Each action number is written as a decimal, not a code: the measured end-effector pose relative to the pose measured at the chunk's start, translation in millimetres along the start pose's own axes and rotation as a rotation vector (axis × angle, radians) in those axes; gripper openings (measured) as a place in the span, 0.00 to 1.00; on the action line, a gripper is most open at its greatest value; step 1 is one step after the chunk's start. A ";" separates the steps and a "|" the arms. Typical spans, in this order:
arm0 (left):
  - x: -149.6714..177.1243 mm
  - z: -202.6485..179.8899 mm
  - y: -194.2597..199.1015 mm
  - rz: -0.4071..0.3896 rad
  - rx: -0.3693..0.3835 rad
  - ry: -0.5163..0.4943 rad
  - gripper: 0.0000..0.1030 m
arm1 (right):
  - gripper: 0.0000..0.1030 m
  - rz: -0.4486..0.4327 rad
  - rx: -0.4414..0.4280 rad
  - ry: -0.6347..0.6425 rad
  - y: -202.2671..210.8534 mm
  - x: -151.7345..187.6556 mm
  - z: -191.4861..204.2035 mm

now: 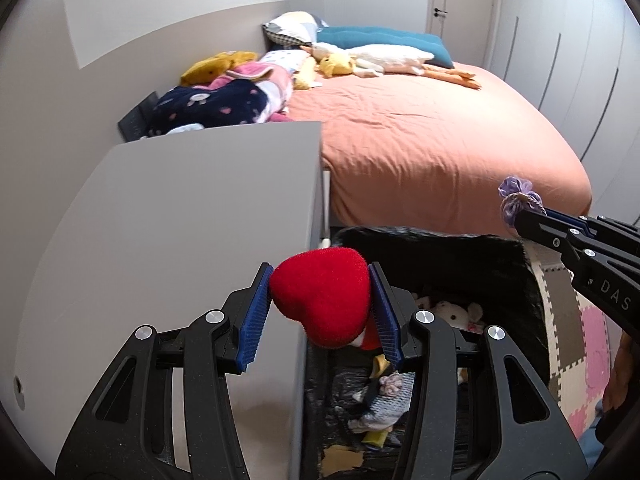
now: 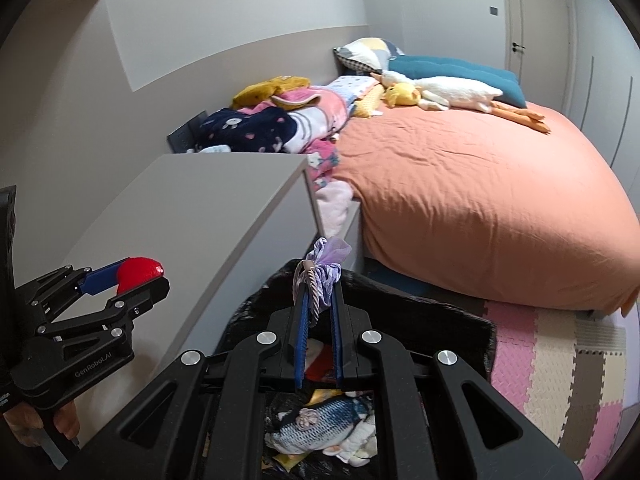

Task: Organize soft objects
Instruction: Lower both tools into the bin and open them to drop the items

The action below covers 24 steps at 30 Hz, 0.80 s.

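My left gripper (image 1: 320,280) is shut on a red plush heart (image 1: 324,304), held over the edge of a grey cabinet (image 1: 180,220) and a black-lined bin (image 1: 440,252). The same heart (image 2: 138,270) and left gripper (image 2: 140,276) show at the left of the right wrist view. My right gripper (image 2: 320,292) is shut on a small purple fabric scrunchie with a cord (image 2: 326,268), above the bin (image 2: 400,312). That scrunchie (image 1: 518,198) and right gripper (image 1: 524,212) also appear at the right of the left wrist view. Inside the bin lie a plush fish (image 2: 320,428) and a white plush toy (image 1: 456,312).
A bed with an orange cover (image 1: 420,128) carries pillows, a white goose plush (image 1: 392,58), a yellow duck plush (image 1: 336,65) and folded blankets (image 1: 224,104). Pink and beige foam floor mats (image 2: 552,364) lie to the right. A closed door (image 1: 460,8) stands at the far end.
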<state>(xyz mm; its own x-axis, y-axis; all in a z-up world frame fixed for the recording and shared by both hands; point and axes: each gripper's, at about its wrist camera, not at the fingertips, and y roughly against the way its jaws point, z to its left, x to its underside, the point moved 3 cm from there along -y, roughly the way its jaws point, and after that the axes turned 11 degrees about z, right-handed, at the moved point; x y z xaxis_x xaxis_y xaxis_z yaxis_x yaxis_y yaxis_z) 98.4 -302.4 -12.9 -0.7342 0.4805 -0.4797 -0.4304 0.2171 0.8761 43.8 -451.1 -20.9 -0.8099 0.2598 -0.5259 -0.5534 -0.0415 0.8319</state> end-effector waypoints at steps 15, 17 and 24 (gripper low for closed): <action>-0.3 -50.2 -4.1 0.018 0.070 -0.127 0.48 | 0.12 -0.024 0.058 -0.062 21.9 3.3 -45.5; 2.0 -49.7 -3.8 0.035 0.090 -0.132 0.94 | 0.38 -0.026 0.075 -0.066 24.5 2.4 -46.5; 7.9 -47.4 2.0 0.017 0.073 -0.142 0.94 | 0.68 -0.074 0.111 -0.100 35.2 1.0 -54.7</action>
<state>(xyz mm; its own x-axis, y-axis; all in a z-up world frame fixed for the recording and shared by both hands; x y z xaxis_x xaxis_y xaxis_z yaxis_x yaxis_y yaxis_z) 66.8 -338.5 -17.2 -0.6571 0.5990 -0.4576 -0.3753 0.2665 0.8877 12.8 -505.1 -1.9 -0.7412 0.3536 -0.5707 -0.5813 0.0871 0.8090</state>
